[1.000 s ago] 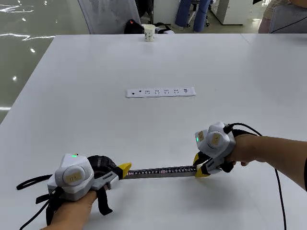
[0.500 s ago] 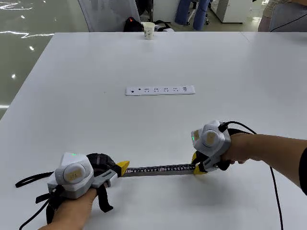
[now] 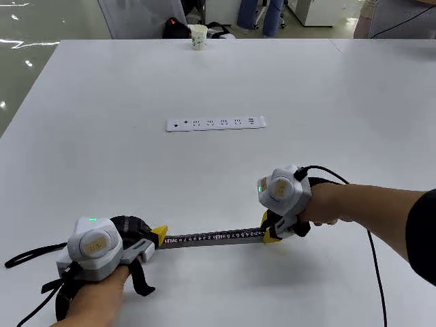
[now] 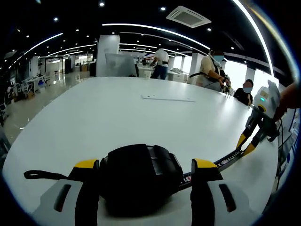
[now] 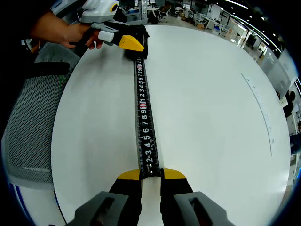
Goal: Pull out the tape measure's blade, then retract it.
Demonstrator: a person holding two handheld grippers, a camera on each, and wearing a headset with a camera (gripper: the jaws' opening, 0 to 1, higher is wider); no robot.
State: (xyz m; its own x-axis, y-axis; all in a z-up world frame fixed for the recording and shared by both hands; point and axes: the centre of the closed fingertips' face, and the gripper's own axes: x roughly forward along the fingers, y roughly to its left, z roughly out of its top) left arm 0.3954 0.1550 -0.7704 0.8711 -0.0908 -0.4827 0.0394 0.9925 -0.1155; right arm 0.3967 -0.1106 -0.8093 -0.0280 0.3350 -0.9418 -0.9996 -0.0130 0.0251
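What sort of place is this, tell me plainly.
Probably an open-plan office or lab: a long white table with a power strip, a mesh office chair, rows of ceiling lights.

The table is smooth, white and matt with a faint sheen. The case looks like matt black plastic, the blade dark and slightly glossy. The left gripper and right gripper are smooth grey plastic with yellow tips. The strap is black cloth, the cup paper, and the floor glossy.
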